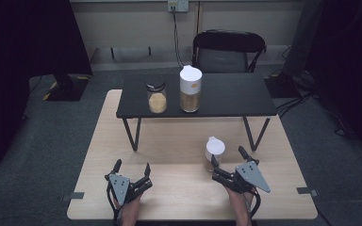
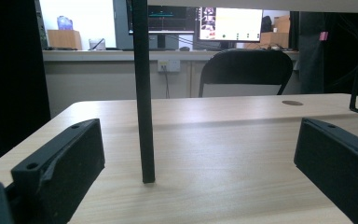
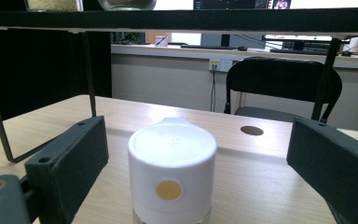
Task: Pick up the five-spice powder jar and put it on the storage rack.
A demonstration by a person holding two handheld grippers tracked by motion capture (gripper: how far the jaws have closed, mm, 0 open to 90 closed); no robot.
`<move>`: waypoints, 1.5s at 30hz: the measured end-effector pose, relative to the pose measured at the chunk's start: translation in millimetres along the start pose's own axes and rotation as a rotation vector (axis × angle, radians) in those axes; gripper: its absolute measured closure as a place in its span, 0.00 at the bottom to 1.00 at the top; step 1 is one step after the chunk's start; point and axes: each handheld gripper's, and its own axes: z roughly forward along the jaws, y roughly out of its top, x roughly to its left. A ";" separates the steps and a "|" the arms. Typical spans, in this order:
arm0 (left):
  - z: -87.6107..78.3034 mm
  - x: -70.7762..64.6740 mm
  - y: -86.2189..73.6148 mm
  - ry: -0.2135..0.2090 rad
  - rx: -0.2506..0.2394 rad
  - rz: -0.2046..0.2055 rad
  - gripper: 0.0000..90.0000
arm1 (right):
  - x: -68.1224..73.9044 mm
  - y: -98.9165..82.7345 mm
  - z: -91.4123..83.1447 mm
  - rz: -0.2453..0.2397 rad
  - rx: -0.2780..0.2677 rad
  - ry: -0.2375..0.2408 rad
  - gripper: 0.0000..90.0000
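The right gripper (image 3: 193, 172) stands nearest, its jaws wide and straddling the upright white-lidded jar (image 3: 172, 172), pads clear of its sides. The jar sits dead ahead on the wooden table's (image 1: 169, 146) near right. The left gripper (image 1: 132, 175) rests wide, empty, well apart.

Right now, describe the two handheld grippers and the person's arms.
Both the left gripper and the right gripper are black, with two blocky flat-faced jaws, a grey three-cornered plate on top and a black trailing cable. The forearms are bare, no sleeves visible.
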 end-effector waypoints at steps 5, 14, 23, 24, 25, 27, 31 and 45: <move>0.0 0.0 0.0 0.000 0.000 0.000 0.01 | 4.3 -3.5 4.8 0.004 0.008 0.014 0.07; 0.0 0.0 0.0 0.000 0.000 0.000 0.01 | 10.4 -18.3 21.7 -0.015 0.035 0.035 0.10; 0.0 -0.1 0.0 0.002 -0.001 0.000 0.01 | 9.1 -21.4 31.7 -0.016 0.030 0.047 0.15; 0.0 -0.1 0.0 0.002 0.000 0.000 0.01 | 9.0 -22.4 32.7 -0.019 0.033 0.044 0.16; 0.0 -0.1 0.0 0.002 0.000 0.000 0.01 | 8.9 -23.4 33.5 -0.018 0.034 0.045 0.16; 0.0 0.0 0.0 0.002 0.000 0.000 0.01 | 8.7 -25.5 34.7 -0.016 0.036 0.046 0.17; 0.0 0.0 0.0 0.002 0.000 0.000 0.01 | 8.1 -28.1 37.4 -0.008 0.041 0.047 0.20; 0.0 0.0 0.0 0.002 0.000 0.000 0.01 | 6.4 -33.6 43.0 0.002 0.061 0.053 0.26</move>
